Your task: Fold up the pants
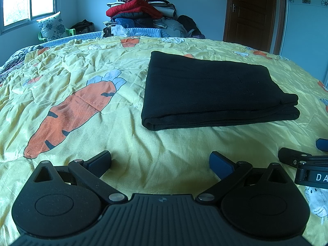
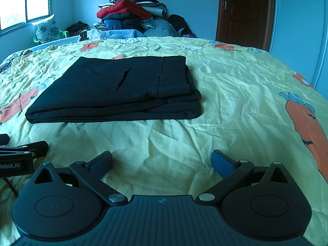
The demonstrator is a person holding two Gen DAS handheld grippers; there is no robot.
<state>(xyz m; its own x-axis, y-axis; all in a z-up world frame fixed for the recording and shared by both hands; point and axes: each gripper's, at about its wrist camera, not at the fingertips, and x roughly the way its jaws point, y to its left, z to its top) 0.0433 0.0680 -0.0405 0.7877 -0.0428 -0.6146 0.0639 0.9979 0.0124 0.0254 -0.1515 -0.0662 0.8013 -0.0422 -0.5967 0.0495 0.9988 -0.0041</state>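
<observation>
Pants of black fabric [image 1: 215,90], folded into a flat rectangular stack, lie on the yellow carrot-print bedspread [image 1: 86,78], ahead of both tools and apart from them. Left gripper [image 1: 160,162]: jaws spread wide, empty, low over the bedspread. Right gripper [image 2: 162,162]: likewise spread wide and empty, just beside the left one. A slit pocket opening [image 2: 120,79] shows on the top layer. Background: heaped pile of clothing [image 2: 129,10], brown wooden door [image 1: 251,14].
</observation>
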